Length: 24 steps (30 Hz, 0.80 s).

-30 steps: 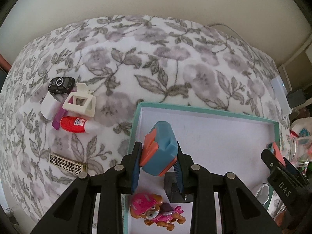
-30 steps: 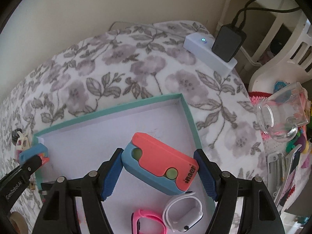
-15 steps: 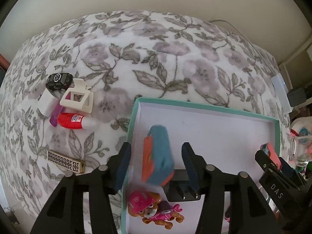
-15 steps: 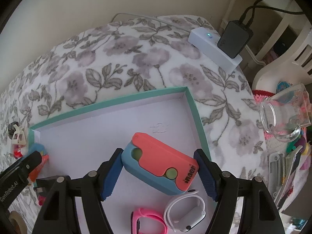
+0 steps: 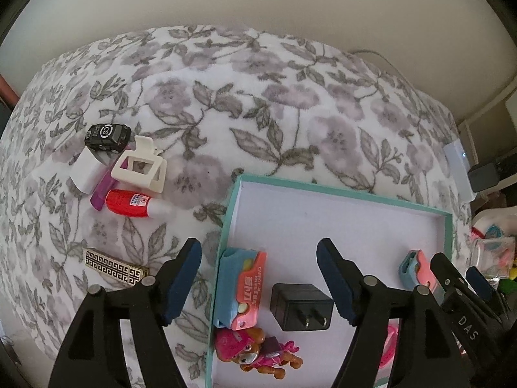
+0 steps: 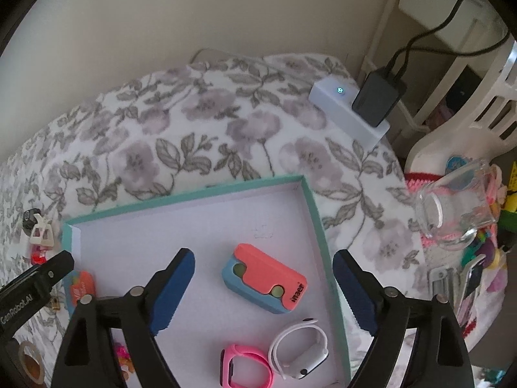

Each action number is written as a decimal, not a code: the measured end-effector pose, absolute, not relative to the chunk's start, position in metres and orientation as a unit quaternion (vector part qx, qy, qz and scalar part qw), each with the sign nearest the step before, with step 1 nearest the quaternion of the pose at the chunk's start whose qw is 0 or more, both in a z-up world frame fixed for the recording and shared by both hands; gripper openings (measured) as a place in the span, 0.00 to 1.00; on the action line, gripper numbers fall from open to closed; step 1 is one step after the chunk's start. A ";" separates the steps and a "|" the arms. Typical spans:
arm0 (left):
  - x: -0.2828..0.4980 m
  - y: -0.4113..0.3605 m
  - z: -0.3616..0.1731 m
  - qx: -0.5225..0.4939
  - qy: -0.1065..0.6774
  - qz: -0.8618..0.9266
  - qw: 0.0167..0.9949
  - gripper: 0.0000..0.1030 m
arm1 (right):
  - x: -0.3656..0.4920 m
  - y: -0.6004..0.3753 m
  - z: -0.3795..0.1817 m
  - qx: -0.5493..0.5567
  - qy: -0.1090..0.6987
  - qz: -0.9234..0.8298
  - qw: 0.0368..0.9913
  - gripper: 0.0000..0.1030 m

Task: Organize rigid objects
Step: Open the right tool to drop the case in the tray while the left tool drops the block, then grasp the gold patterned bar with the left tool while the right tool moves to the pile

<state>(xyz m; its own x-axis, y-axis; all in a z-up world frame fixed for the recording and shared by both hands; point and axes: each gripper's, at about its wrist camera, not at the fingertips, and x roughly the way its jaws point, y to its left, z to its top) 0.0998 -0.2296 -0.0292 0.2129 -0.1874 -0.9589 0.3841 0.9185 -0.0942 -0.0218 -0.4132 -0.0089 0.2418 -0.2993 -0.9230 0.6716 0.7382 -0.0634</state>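
Note:
A teal-rimmed box (image 5: 339, 190) (image 6: 194, 194) lies on the floral blanket. My left gripper (image 5: 258, 278) is open above its left side. A blue and orange toy knife (image 5: 240, 289) lies below it against the left wall, next to a black charger (image 5: 302, 307) and a pink pup figure (image 5: 255, 352). My right gripper (image 6: 263, 286) is open around a second blue and orange knife (image 6: 265, 283) lying on the box floor, jaws apart from it. A pink watch (image 6: 245, 368) and a white watch (image 6: 300, 349) lie nearer me.
Left of the box on the blanket lie a black toy car (image 5: 106, 135), a cream hair clip (image 5: 140, 168), a red tube (image 5: 132, 203), a white block (image 5: 85, 171) and a gold patterned bar (image 5: 113, 265). A power strip (image 6: 349, 110) and a glass jar (image 6: 452, 207) are at the right.
Both grippers opened and pulled back. The left one dropped its knife against the box's left wall. The right one released its knife onto the box floor.

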 end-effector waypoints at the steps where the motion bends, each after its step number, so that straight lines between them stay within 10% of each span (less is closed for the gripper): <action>1: 0.101 -0.228 -0.027 0.079 0.599 -0.185 0.775 0.73 | -0.022 -0.412 -0.005 0.174 0.524 -0.317 0.771 0.87; 13: 0.114 -0.200 0.005 0.057 0.562 -0.151 0.811 0.95 | -0.020 -0.398 0.025 0.158 0.491 -0.312 0.798 1.00; 24: 0.132 -0.159 0.018 0.058 0.523 -0.094 0.845 0.96 | 0.008 -0.360 0.027 0.141 0.487 -0.271 0.818 1.00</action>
<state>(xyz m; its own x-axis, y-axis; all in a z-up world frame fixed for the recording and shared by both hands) 0.1321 -0.1594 0.0177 0.4347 -0.0976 -0.8953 0.2187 0.9758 -0.0002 0.0076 -0.3598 0.0268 0.3779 -0.3055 -0.8740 0.5810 0.8132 -0.0330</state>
